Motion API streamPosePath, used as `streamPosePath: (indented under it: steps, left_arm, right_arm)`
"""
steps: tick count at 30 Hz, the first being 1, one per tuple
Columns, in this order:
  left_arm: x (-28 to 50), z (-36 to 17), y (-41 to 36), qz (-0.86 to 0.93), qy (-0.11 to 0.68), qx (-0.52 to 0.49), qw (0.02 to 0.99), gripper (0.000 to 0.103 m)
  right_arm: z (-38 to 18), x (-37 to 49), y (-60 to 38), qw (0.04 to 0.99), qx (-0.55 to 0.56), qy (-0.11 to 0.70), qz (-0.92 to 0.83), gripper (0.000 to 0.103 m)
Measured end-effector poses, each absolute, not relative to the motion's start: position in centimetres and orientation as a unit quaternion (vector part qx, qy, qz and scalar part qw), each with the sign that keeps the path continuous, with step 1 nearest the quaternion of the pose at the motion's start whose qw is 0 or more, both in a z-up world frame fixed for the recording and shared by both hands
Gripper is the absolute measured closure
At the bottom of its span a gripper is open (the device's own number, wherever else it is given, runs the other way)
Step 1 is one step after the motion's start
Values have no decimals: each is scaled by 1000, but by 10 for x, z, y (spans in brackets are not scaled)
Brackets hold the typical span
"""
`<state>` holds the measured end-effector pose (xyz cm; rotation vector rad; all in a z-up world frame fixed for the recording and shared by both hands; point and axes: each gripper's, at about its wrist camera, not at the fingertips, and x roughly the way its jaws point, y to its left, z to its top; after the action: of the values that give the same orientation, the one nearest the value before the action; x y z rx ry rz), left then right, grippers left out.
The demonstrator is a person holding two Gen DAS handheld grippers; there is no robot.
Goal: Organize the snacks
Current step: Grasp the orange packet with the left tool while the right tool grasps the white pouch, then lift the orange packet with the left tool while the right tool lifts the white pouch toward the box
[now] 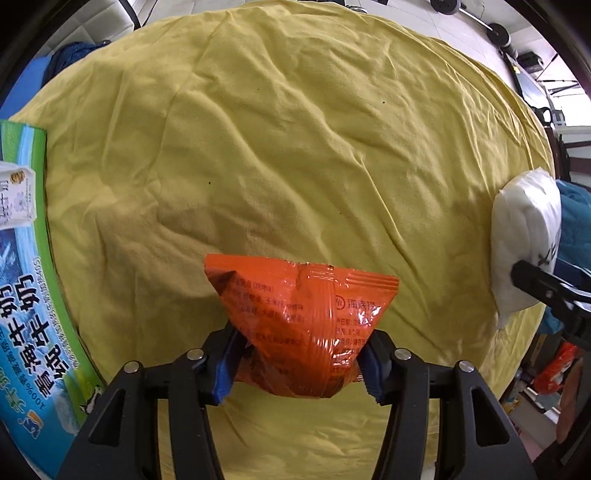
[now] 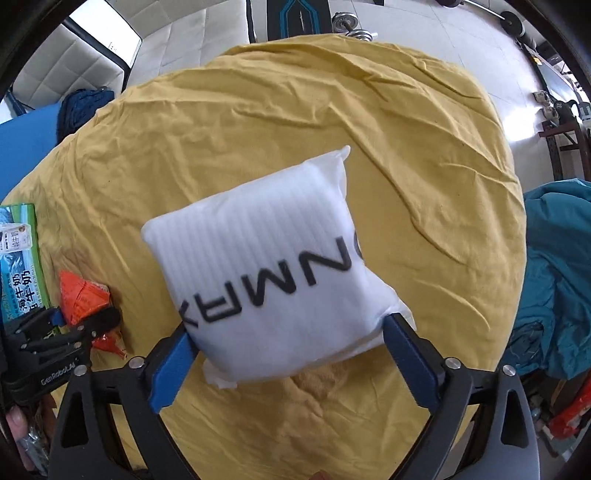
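— Item one?
— Orange snack packet (image 1: 303,325), printed foil, crinkled. Held by the left gripper (image 1: 301,365): blue pads (image 1: 227,369) pressed into its lower corners, jaws closed onto it. It hangs above the yellow cloth (image 1: 295,147), near the front left of the table. In the right wrist view the same orange snack packet (image 2: 79,295) shows at far left, pinched in the left gripper (image 2: 81,325).

— Item two?
— White packet (image 2: 273,280), soft and pillow-shaped, ribbed, black lettering seen upside down. Held by the right gripper (image 2: 284,354), jaws set fairly wide around it and clamped on both sides, blue pads (image 2: 173,363) against its lower edges. It is raised over the middle of the yellow cloth (image 2: 406,166). From the left wrist camera the white packet (image 1: 524,247) sits at the right edge of the table area, a black finger of the right gripper (image 1: 543,288) across it.

— Other stock?
— Milk carton box (image 1: 40,314), blue and green with Chinese print, lying on the cloth's left edge; also seen as milk carton box (image 2: 22,258) just behind the orange packet. Teal fabric (image 2: 557,277) heaped off the table's right side. Dumbbell (image 2: 351,27) on the tiled floor beyond.
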<state>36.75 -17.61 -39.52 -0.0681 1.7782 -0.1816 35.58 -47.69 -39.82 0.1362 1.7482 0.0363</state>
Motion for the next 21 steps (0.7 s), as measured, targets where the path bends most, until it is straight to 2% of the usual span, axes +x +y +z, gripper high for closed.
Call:
streamPosePath:
  steps: [4, 6, 8, 10, 11, 13, 16, 18, 21]
  left_arm:
    - [350, -397, -171, -82, 772, -34, 630, 50]
    - [337, -399, -172, -83, 766, -25, 637, 52]
    - [328, -394, -172, -81, 759, -13, 646, 57]
    - [316, -388, -175, -82, 752, -3, 654, 58]
    - [311, -385, -176, -84, 750, 0, 656, 58]
    - [296, -377, -177, -89, 744, 4, 662, 58]
    - [274, -370, -183, -104, 742, 31, 662, 58]
    - [263, -373, -185, -106, 744, 36, 659, 58]
    - [256, -381, -182, -107, 753, 27, 649, 58]
  right_arm:
    - [-411, 368, -486, 627, 65, 776, 22, 4]
    - [-416, 368, -487, 627, 63, 777, 20, 10]
    - [-414, 364, -485, 637, 52, 769, 15, 21]
    - [-407, 358, -481, 643, 40, 765, 10, 29]
    - [-402, 354, -479, 644, 32, 764, 5, 39]
    - [-391, 347, -474, 648, 27, 761, 3, 45]
    - [-377, 328, -467, 649, 26, 760, 0, 61]
    - [-371, 312, -455, 647, 26, 762, 12, 60]
    - [-374, 299, -440, 634, 6, 772, 42, 53]
